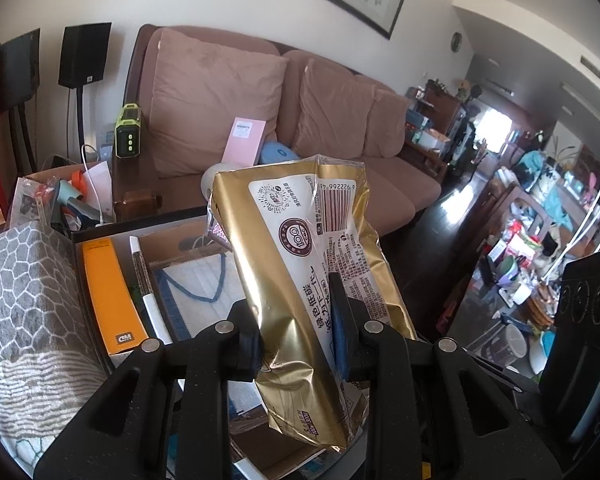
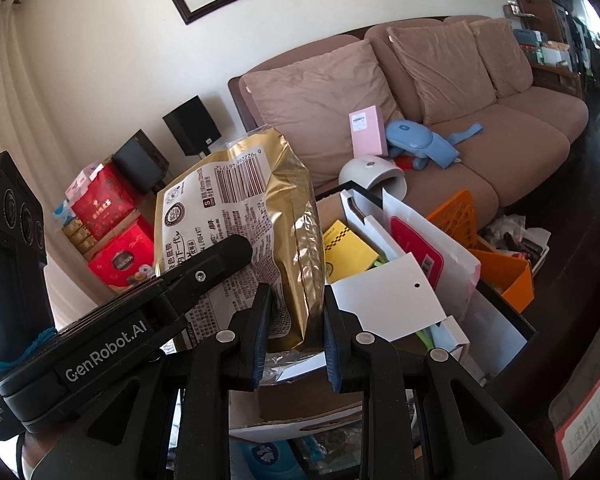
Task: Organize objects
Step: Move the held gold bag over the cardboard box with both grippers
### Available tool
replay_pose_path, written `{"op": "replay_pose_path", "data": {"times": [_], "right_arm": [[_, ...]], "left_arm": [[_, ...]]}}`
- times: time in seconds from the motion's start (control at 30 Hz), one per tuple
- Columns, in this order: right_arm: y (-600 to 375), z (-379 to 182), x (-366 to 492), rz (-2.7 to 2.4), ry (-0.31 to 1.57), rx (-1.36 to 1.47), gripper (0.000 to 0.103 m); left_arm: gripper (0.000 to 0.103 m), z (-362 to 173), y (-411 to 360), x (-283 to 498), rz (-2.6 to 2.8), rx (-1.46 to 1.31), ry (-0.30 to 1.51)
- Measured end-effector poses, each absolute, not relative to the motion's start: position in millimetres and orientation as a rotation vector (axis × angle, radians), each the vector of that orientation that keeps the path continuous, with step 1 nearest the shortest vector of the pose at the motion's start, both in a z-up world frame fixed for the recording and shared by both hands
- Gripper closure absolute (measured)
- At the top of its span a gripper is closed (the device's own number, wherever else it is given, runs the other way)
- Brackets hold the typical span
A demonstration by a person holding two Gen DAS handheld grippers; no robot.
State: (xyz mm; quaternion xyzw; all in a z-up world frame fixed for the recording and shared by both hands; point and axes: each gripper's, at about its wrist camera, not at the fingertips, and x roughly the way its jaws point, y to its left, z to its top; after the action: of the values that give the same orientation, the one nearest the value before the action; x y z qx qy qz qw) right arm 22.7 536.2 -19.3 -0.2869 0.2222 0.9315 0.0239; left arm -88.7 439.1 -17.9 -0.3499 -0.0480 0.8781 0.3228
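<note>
A gold foil pack (image 1: 300, 264) with a white label and barcode is held up in the air above an open black box (image 1: 140, 224). My left gripper (image 1: 296, 320) is shut on its lower part, one pad on each face. My right gripper (image 2: 294, 320) is shut on the same gold foil pack (image 2: 252, 216), pinching its side seam from the right. The left gripper's black body (image 2: 140, 304) crosses the right wrist view at lower left. Inside the box lie an orange carton (image 1: 108, 296), a pen (image 1: 146, 284) and a white cloth with blue trim (image 1: 196, 280).
A brown sofa (image 2: 460, 152) stands behind, with a pink box (image 2: 366, 128), a blue device (image 2: 416, 140) and a white dome lamp (image 2: 374, 174). White cards (image 2: 392, 300), a yellow booklet (image 2: 346, 248) and an orange crate (image 2: 496, 264) crowd the right. A grey patterned box (image 1: 24, 300) sits left.
</note>
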Motion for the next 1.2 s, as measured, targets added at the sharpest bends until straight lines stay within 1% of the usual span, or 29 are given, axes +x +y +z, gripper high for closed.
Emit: {"op": "replay_pose_path", "data": {"times": [0.63, 1.0, 1.2], "right_arm": [[547.4, -30.4, 20.7, 2.818, 0.693, -0.979, 0.08], [543.1, -38.3, 16.3, 2.808, 0.645, -1.043, 0.08], [531.1, -44.2, 9.0, 2.794, 0.577, -1.096, 0.08]], "left_arm": [[0.078, -34.9, 452.5, -94.1, 2.273, -1.021, -0.151], [0.078, -46.0, 447.9, -94.8, 2.271, -1.068, -0.183], [0.078, -53.9, 442.6, -97.7, 2.279, -1.108, -0.188]]}}
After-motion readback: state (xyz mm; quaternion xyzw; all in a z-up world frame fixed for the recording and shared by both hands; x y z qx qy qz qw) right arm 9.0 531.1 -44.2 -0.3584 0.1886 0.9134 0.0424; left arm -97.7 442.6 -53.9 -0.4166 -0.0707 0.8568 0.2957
